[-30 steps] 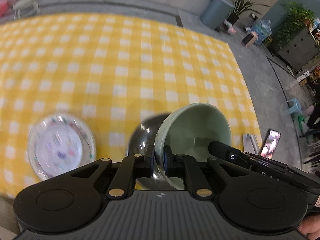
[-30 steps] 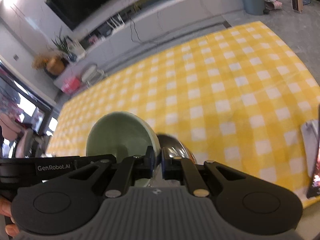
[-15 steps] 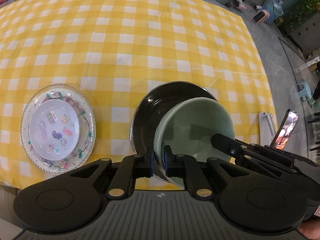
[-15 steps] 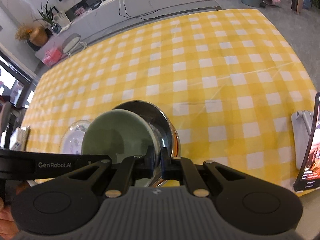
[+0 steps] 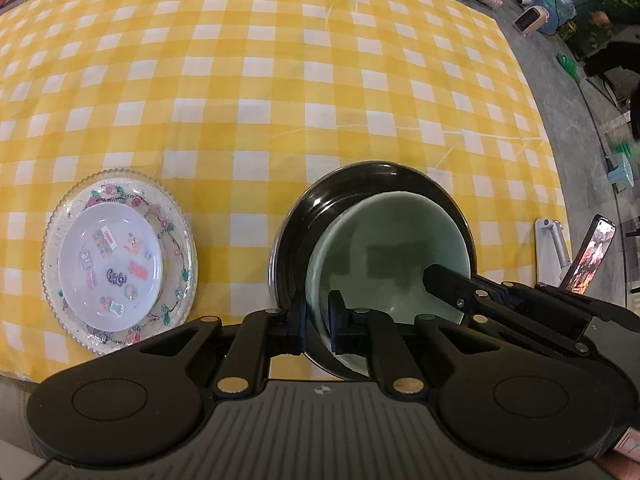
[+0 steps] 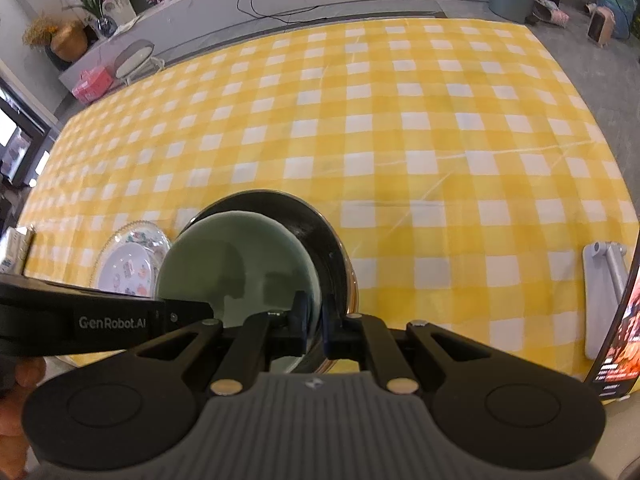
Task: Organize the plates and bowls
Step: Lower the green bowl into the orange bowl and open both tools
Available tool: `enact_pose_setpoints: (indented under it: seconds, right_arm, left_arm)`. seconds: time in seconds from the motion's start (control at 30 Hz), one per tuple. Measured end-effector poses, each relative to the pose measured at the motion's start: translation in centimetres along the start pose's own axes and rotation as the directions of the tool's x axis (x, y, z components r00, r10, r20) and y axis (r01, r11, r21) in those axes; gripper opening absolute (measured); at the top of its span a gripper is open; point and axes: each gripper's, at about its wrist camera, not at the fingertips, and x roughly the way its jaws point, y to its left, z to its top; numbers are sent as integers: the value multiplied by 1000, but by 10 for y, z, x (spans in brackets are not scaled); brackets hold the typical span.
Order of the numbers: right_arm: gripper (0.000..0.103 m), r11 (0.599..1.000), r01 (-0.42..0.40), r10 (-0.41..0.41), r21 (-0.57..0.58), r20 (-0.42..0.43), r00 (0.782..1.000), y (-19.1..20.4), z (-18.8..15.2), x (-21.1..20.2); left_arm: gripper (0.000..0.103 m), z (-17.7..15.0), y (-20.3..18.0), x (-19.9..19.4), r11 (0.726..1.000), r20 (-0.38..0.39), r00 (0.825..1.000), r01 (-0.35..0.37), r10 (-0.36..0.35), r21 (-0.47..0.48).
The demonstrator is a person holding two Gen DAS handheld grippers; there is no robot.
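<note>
A: What is the left gripper (image 5: pixel 317 328) doing?

B: Its two matte black fingers are pinching the near rim of the green bowl (image 5: pixel 384 264): one finger is sitting outside the wall, the other inside, with the thin wall clamped between them.

A: And the right gripper (image 6: pixel 314 326)?

B: It is clenching the same bowl (image 6: pixel 240 264) on the opposite side of the rim, again one finger inside and one outside. In the left wrist view it is reaching in from the lower right.

A: What is the bowl like?

B: It is round, smooth and glazed, pale celadon green, with a deep curved wall. Its mouth is opening upward and tilting slightly toward the cameras. Being round, it is showing no long axis.

A: Where is it sitting?

B: It is lying inside the dark metal bowl (image 5: pixel 320 216), a wider, shiny, reflective one with a thin bright rim, in the lower centre of both frames. I cannot tell whether the two are touching at the bottom.

A: Beyond that?

B: At lower left in the left wrist view, a small white plate (image 5: pixel 110 256) with coloured stickers is resting on a clear glass plate (image 5: pixel 180 216) with a beaded, scalloped edge. A yellow-and-white checked tablecloth (image 5: pixel 280 80), soft and faintly creased, is filling the frame. A phone (image 5: pixel 592 256) on a stand is leaning upright at the right edge.
</note>
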Motion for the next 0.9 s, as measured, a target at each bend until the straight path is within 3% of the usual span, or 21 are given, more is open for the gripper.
enact_pose_setpoints:
  seconds: [0.27, 0.57, 0.67, 0.77, 0.8, 0.9]
  right_arm:
    - [9, 992, 63, -67, -113, -35, 997, 15, 7, 4]
    - [13, 939, 99, -147, -330, -123, 981, 40, 20, 14]
    - [16, 893, 93, -176, -439, -151, 973, 52, 23, 17]
    - [23, 824, 82, -202, -560, -155, 967, 64, 22, 18]
    - [30, 809, 68, -190, -583, -149, 970, 66, 22, 16]
    - [31, 745, 39, -168, -666, -131, 977, 74, 23, 9]
  left_arm:
    - [13, 4, 2, 2, 1000, -14, 1000, 2, -2, -22]
    - [32, 6, 9, -3, 998, -43, 998, 42, -44, -49]
    - [37, 6, 11, -9, 997, -42, 997, 61, -63, -49]
    - [42, 6, 14, -17, 996, -33, 996, 81, -82, -37]
    - [44, 6, 15, -19, 995, -34, 995, 94, -95, -33]
    - [50, 5, 15, -28, 995, -32, 995, 95, -95, -21]
